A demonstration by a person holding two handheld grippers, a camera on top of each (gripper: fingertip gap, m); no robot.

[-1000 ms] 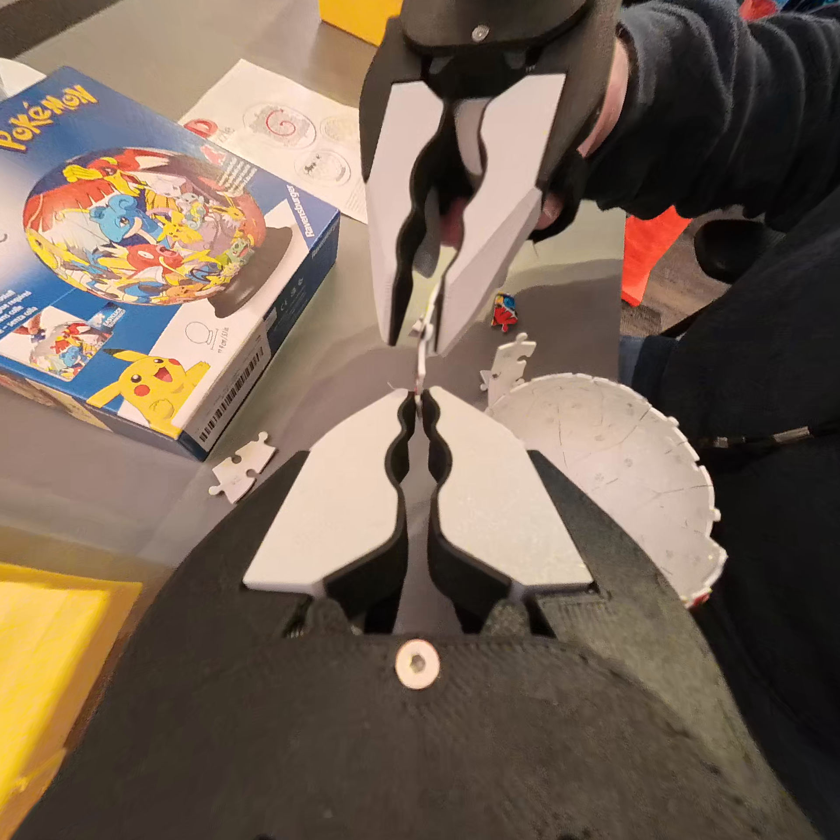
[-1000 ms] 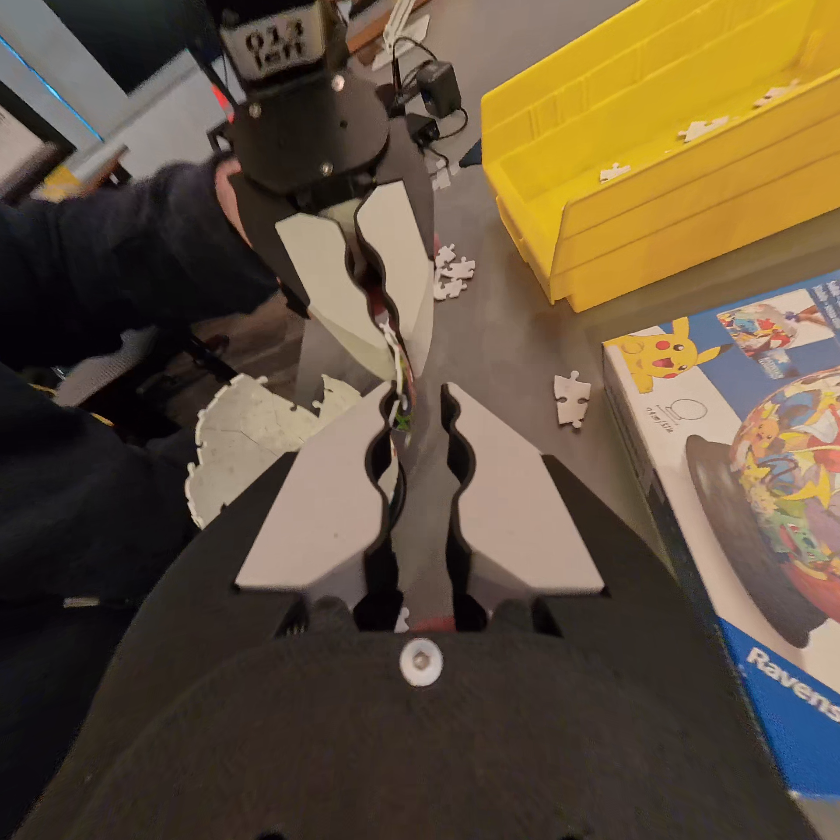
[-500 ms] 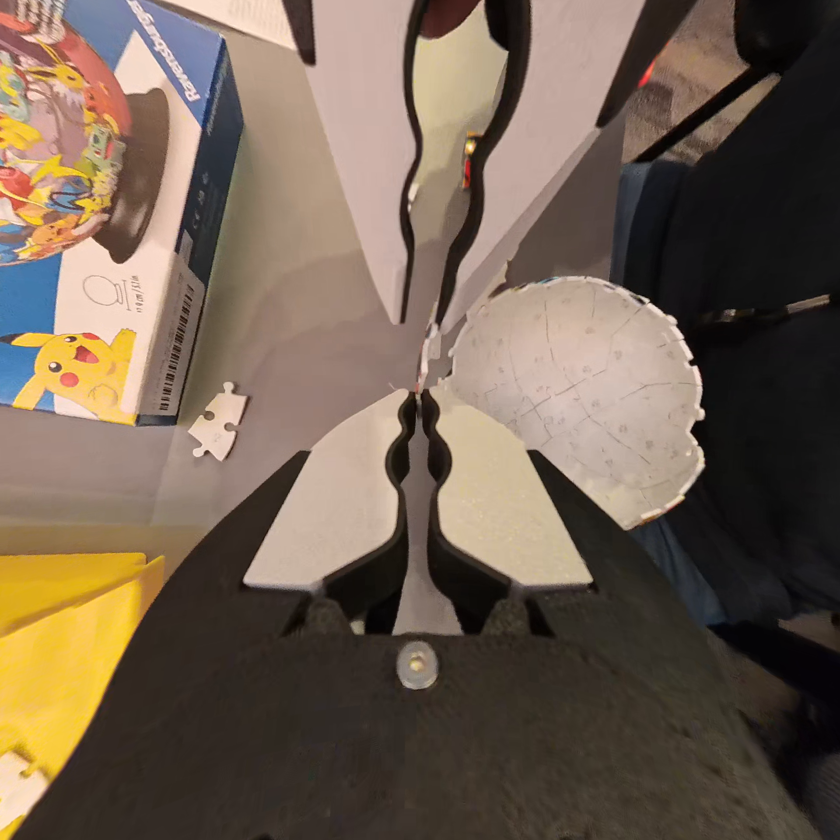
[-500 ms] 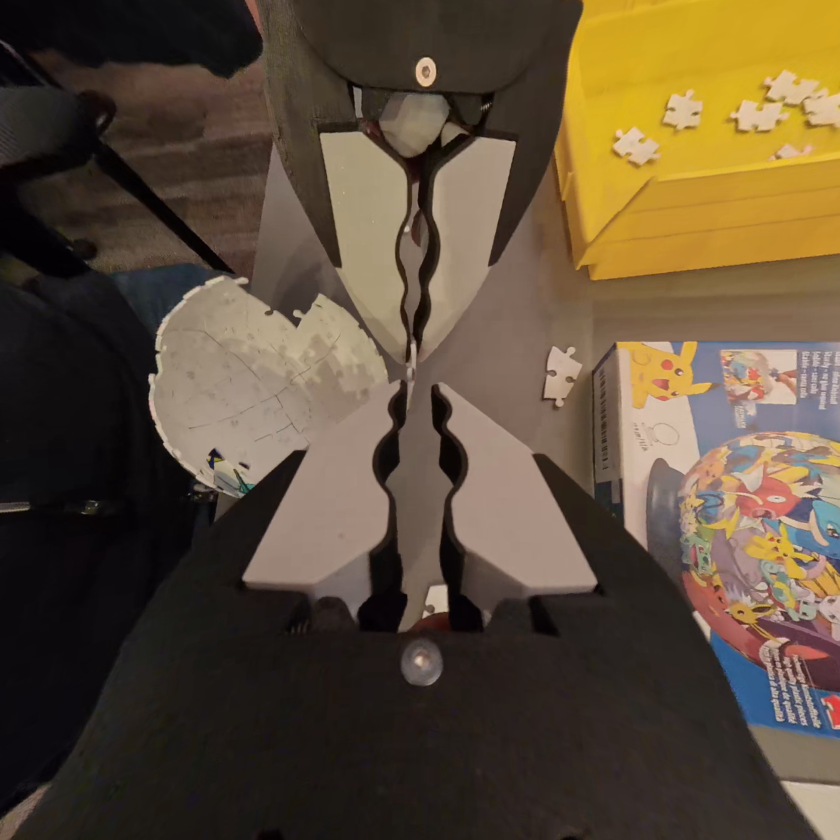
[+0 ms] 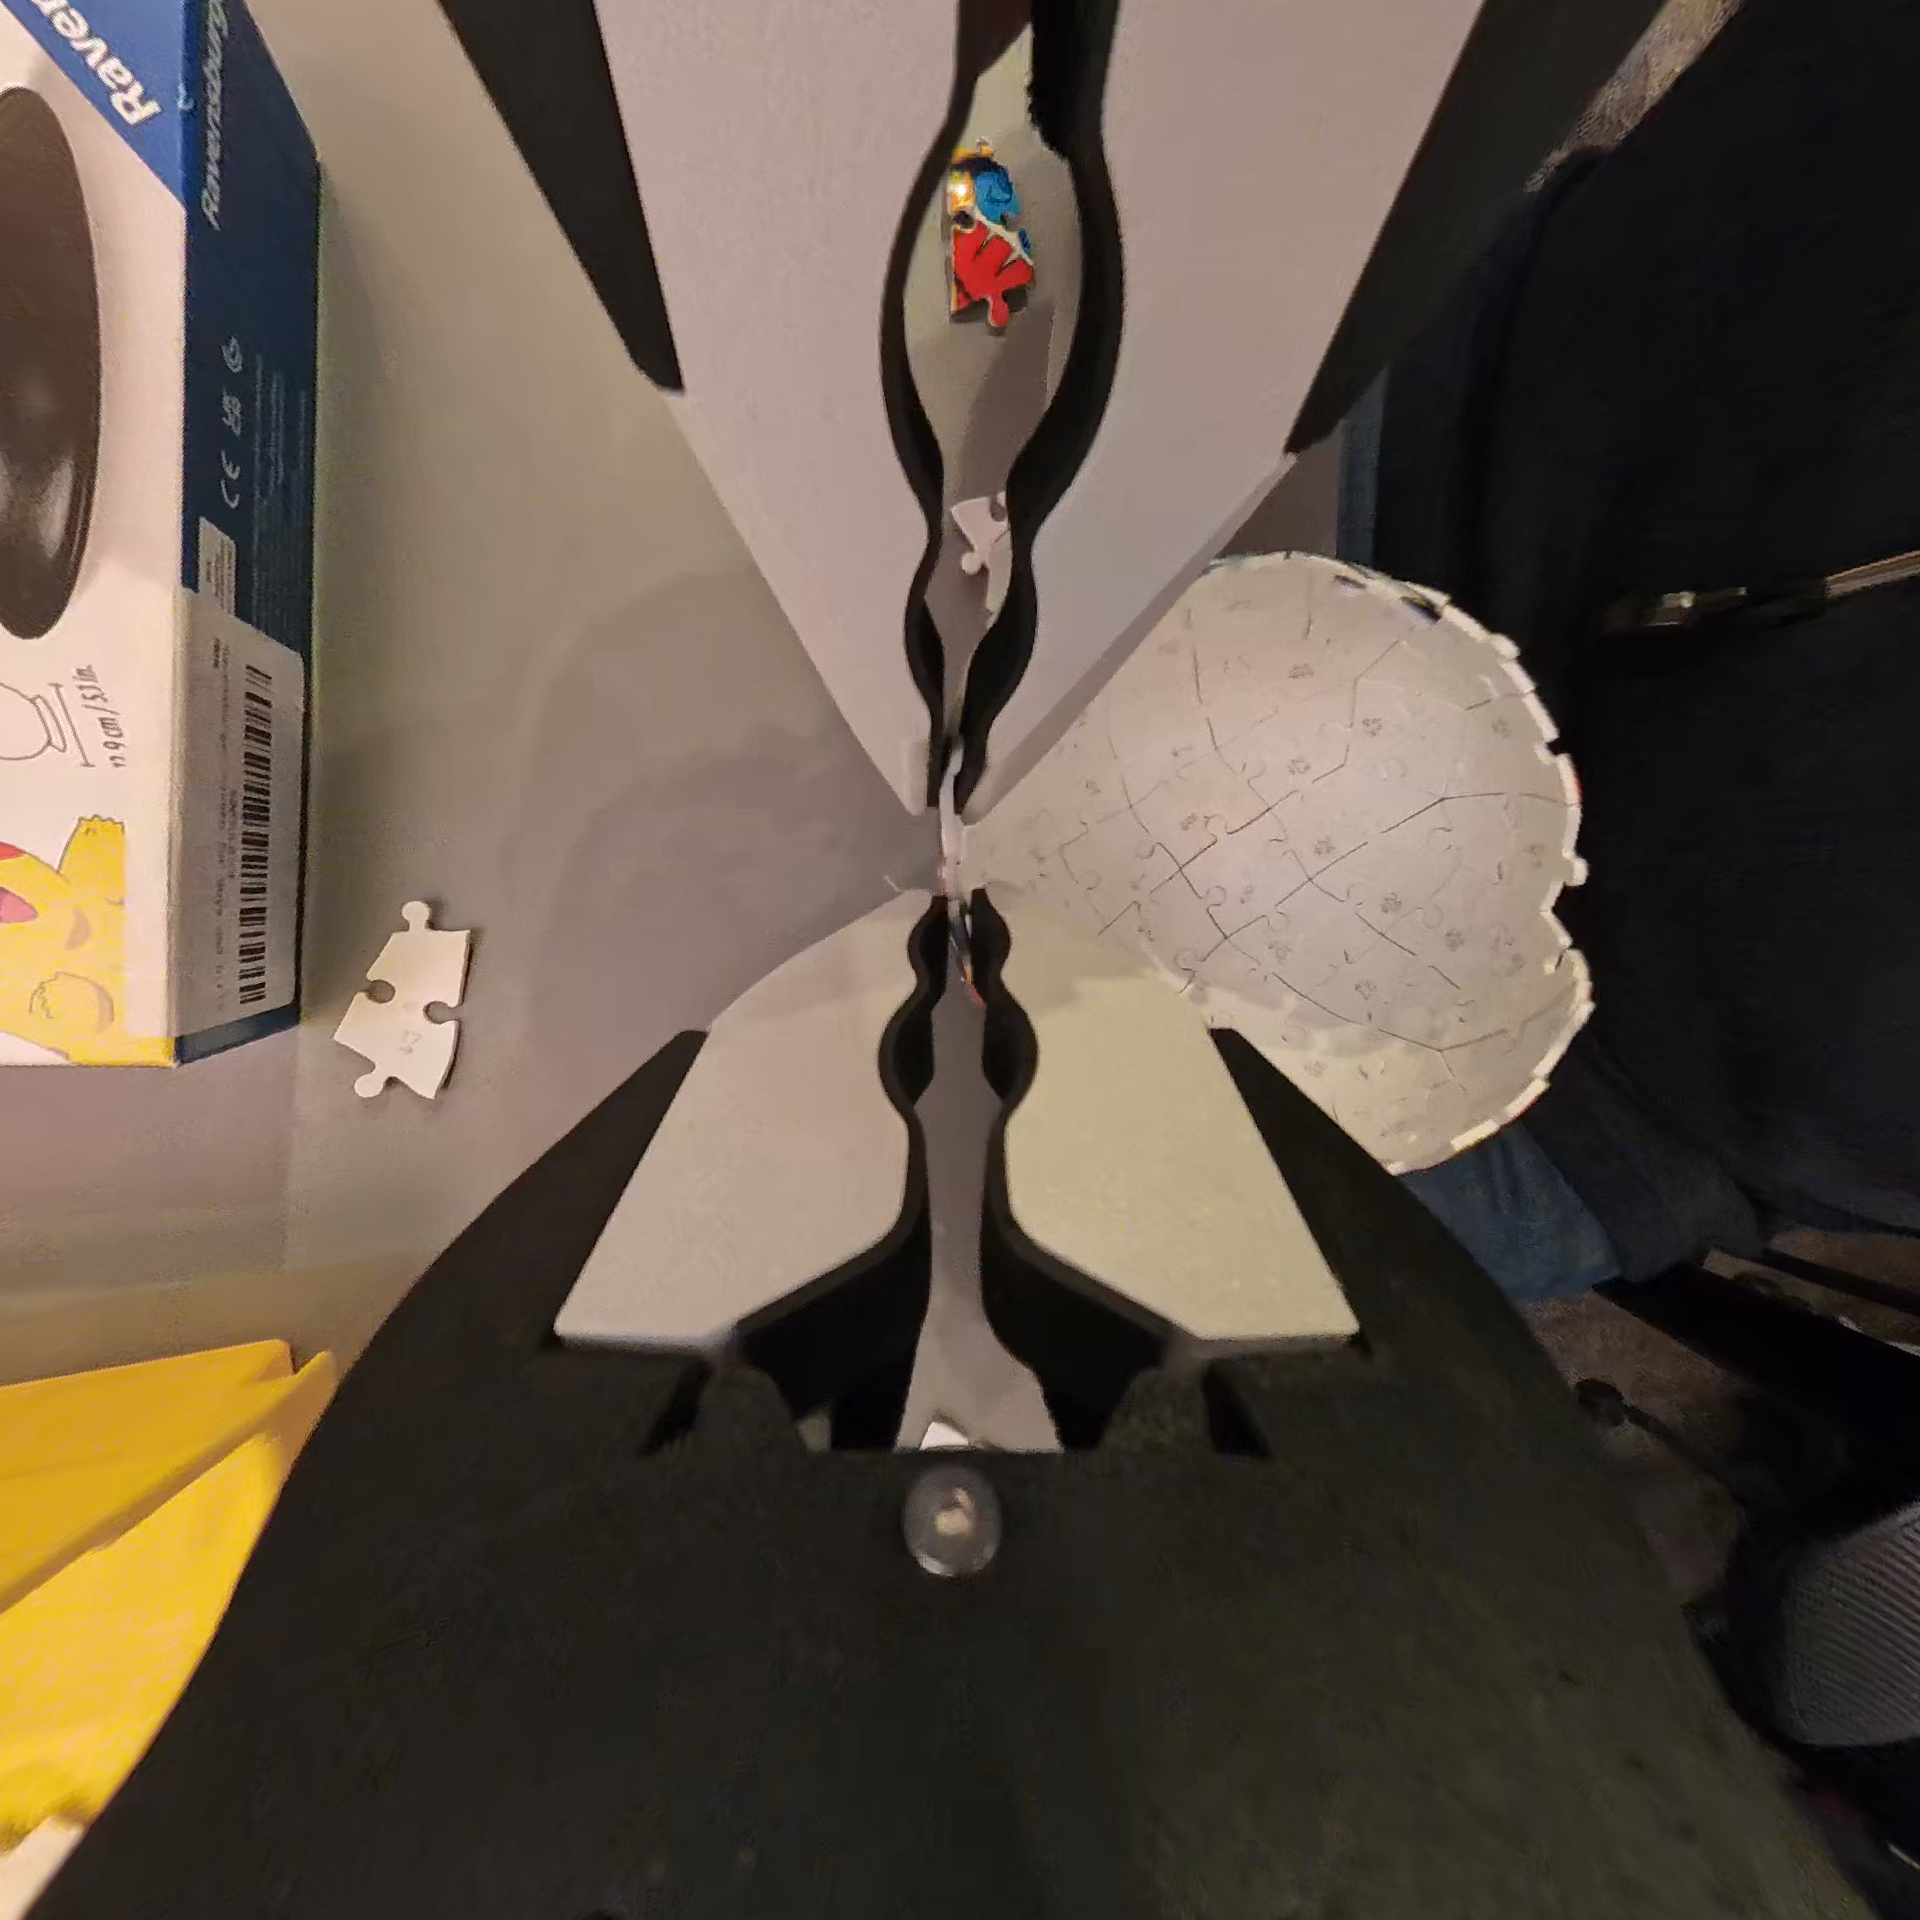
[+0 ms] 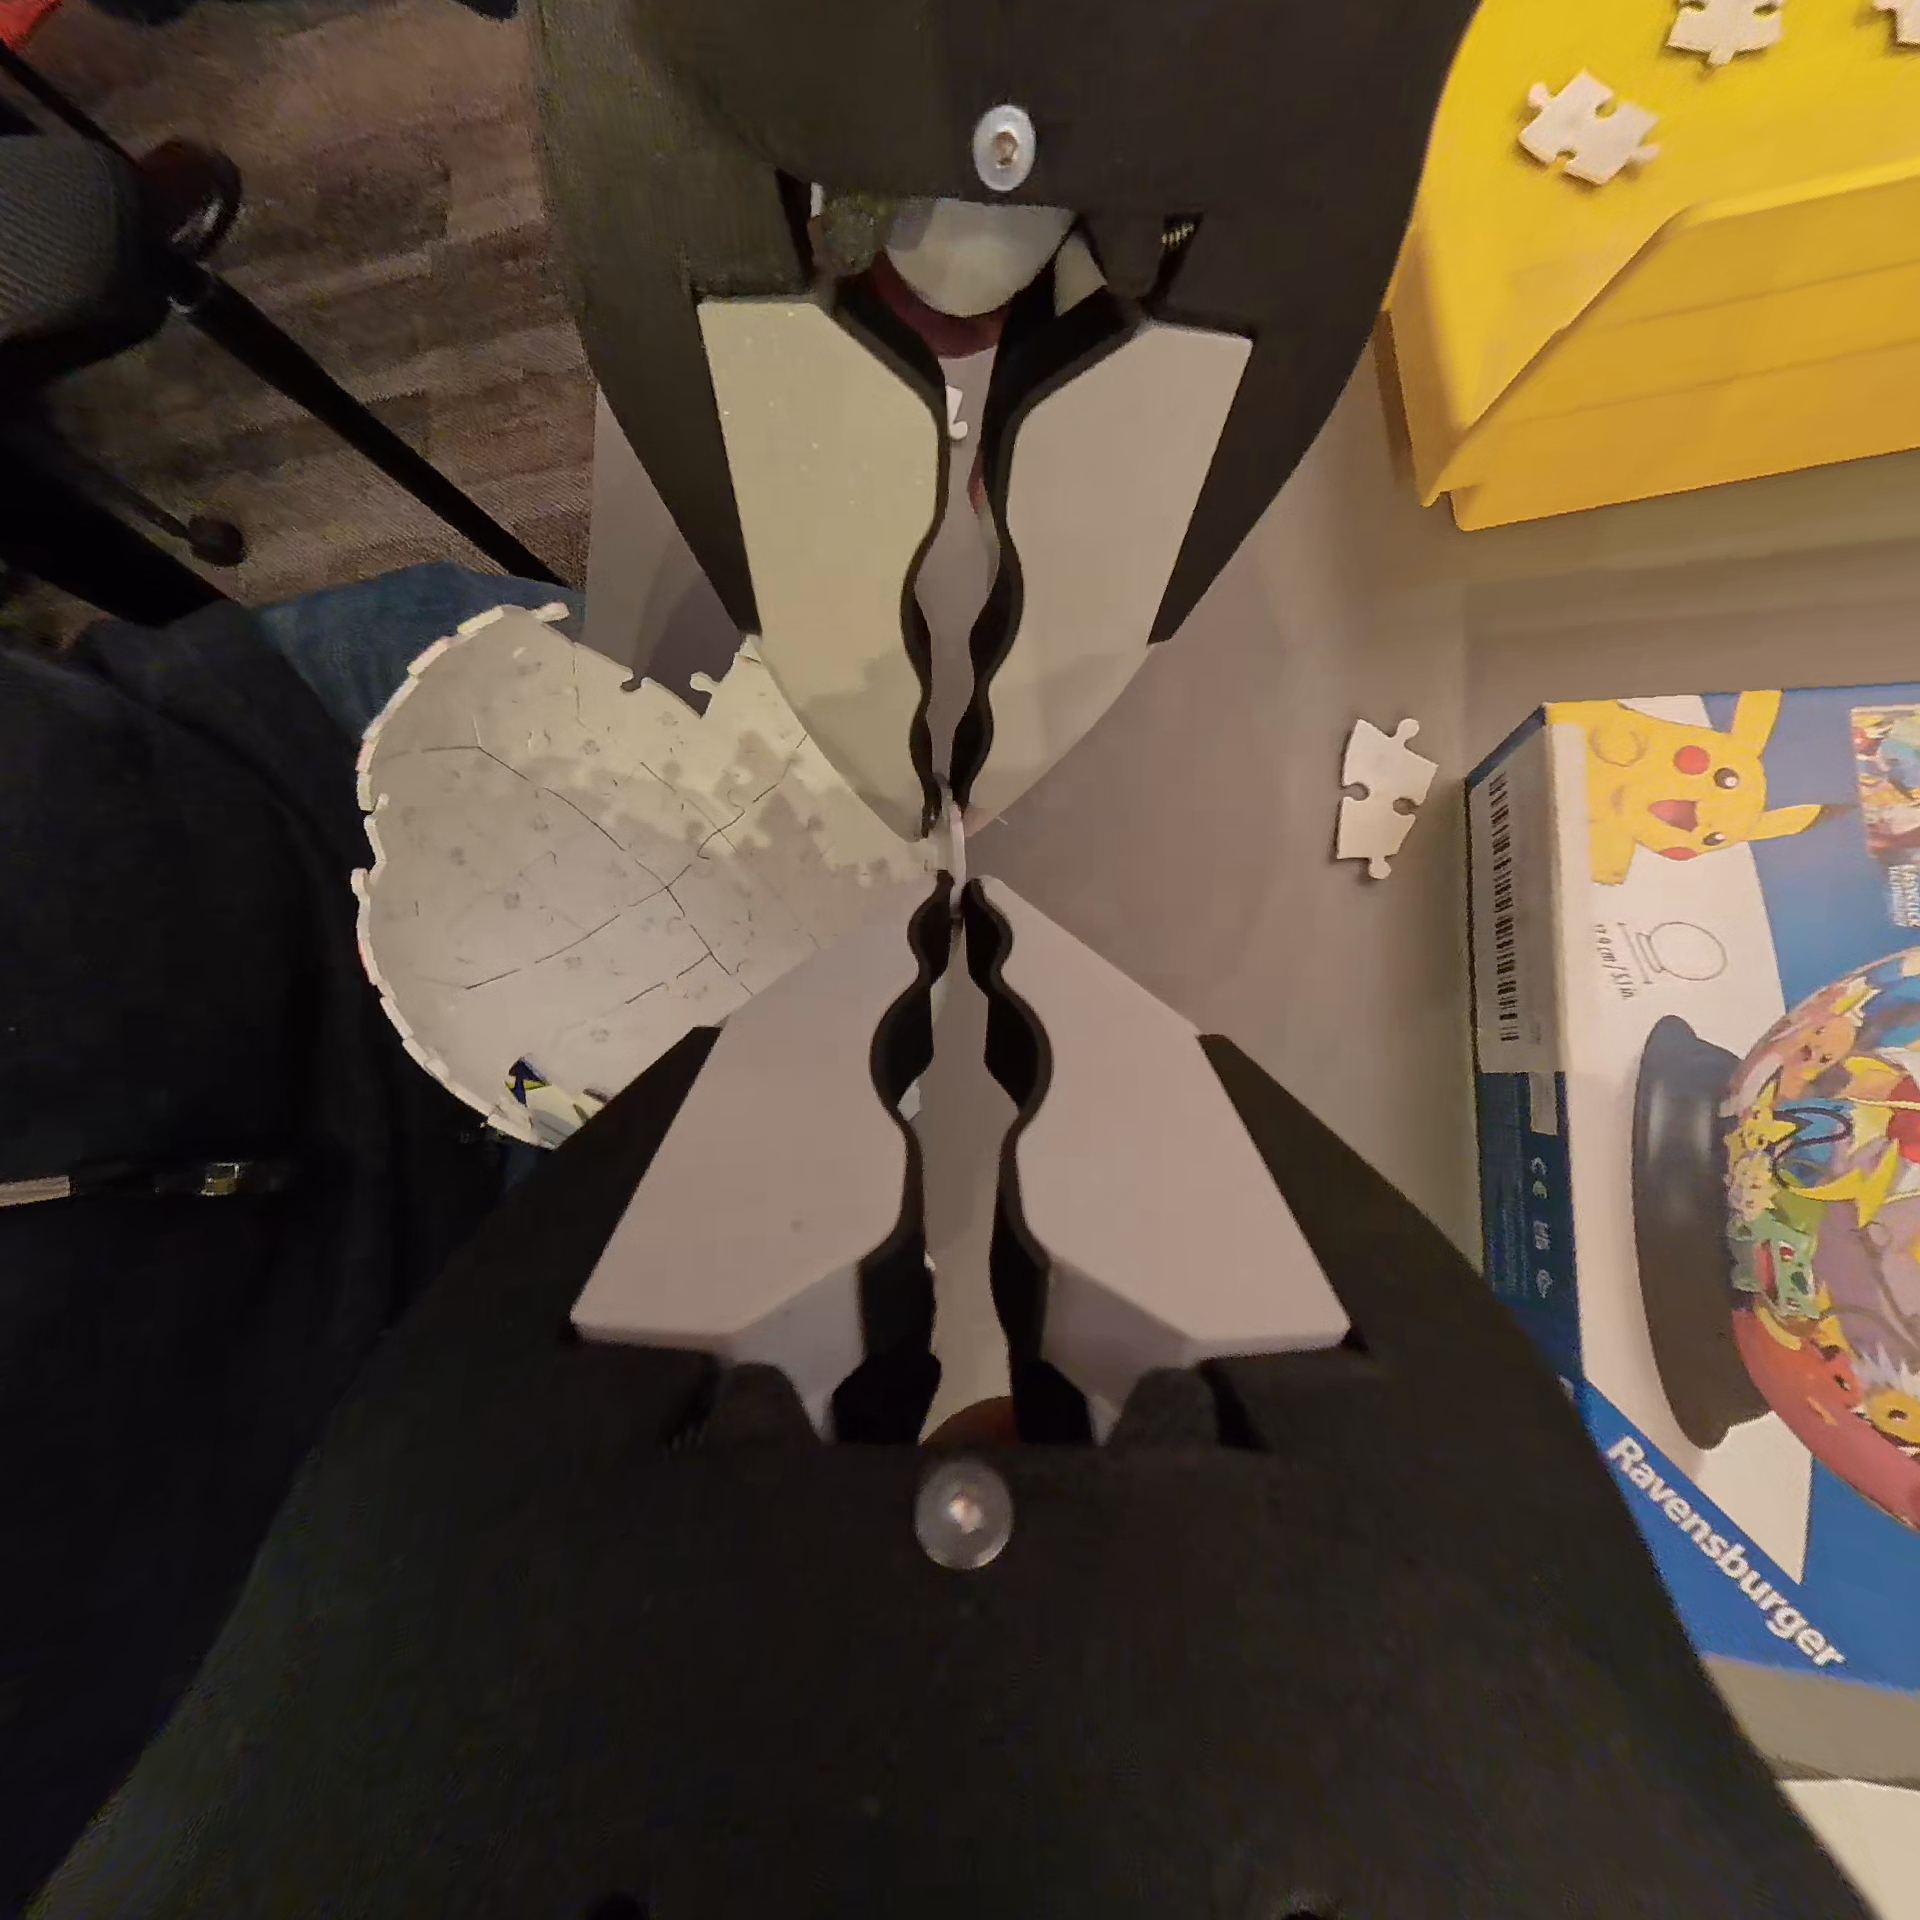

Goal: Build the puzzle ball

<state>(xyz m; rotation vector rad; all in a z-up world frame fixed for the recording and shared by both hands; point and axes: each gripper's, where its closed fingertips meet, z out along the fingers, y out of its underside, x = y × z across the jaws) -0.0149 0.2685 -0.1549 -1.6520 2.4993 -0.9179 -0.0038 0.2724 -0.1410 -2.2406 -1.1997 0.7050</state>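
Grey and smooth, the worktop [image 5: 540, 644] carries most of the clutter, with dark carpet visible past its edge in the right wrist view. The left tool [image 5: 951, 920] and the right tool [image 6: 951, 883] meet tip to tip above it, so each blocks much of the other's view. Both are pinched together on the thin rim of the half-built puzzle ball [image 5: 1340, 862], a white bowl-shaped shell seen from its unprinted inside, with a toothed open edge. The shell hangs out to the side of the tools, over the worktop's edge and the person's dark clothing [image 6: 156, 935]. Whether the two tools grip the same piece or neighbouring ones cannot be told.

A loose white puzzle piece [image 5: 405, 1003] lies face down just beside the blue puzzle box [image 5: 197, 623], which sits flat on the worktop. Between the far tool's fingers in the left wrist view a coloured piece [image 5: 987, 260] and another white piece [image 5: 979, 535] show on the surface beyond. A yellow bin [image 6: 1662, 343] stands near the box, with several white pieces [image 6: 1584, 130] lying inside it. Chair legs [image 6: 343, 416] cross the carpet behind the shell.
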